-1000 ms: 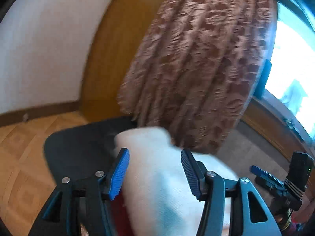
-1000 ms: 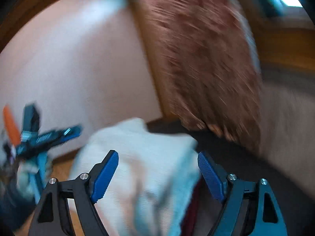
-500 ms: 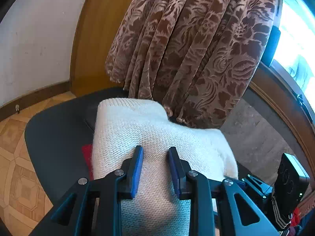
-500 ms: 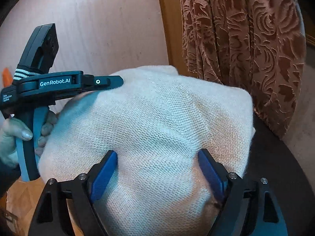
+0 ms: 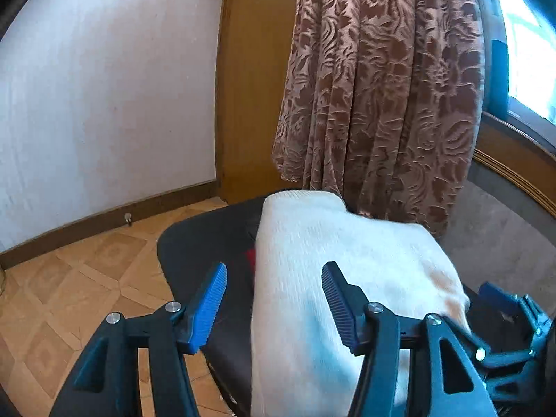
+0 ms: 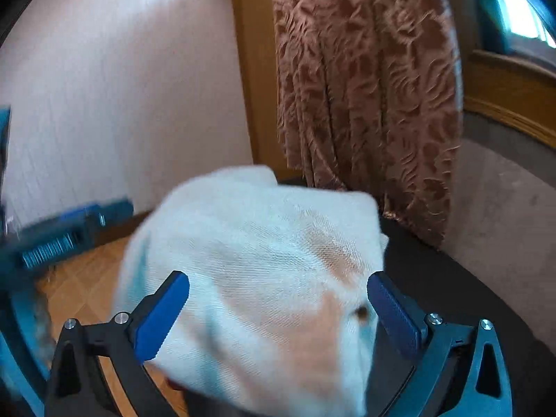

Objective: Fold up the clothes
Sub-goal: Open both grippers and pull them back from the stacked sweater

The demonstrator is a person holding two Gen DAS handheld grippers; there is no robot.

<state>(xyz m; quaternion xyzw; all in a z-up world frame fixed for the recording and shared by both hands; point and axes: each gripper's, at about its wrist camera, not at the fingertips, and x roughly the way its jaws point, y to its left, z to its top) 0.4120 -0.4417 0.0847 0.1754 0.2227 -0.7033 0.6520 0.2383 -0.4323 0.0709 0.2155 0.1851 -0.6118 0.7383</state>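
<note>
— What are the two tools doing just now?

— Both stand with jaws spread wide and nothing between the pads. The left gripper [image 5: 274,304] hangs over the near left edge of the cream knit garment [image 5: 351,264]; its right pad sits over the cloth, its left pad over the dark worktop [image 5: 198,243]. The right gripper [image 6: 278,316] straddles the same bundle from the other side, cloth bulging up between its blue pads, but I can't tell whether they press it.

— And the garment itself?

— It lies on the dark rounded worktop as a thick, plump bundle, layered over itself, edges rounded rather than creased. Something red [image 5: 251,257] peeks out beneath its left side. It looks folded already, though a bundle like that could as well be halfway through, with a further fold to come.

— How would it handle?

— Soft and limp, I'd judge. A loose knit with some loft, light enough for one tool, but it will sag and spill open if lifted by a single layer. It isn't slippery; the ribbed pads should bite well. Nothing fragile, though the stitches could snag or stretch.

— Where would you take hold?

— At the folded edges, pinching all layers together, one tool near each end so the stack stays square. The patterned curtain [image 5: 382,87] hangs close behind, so I'd keep clear of it.
</note>
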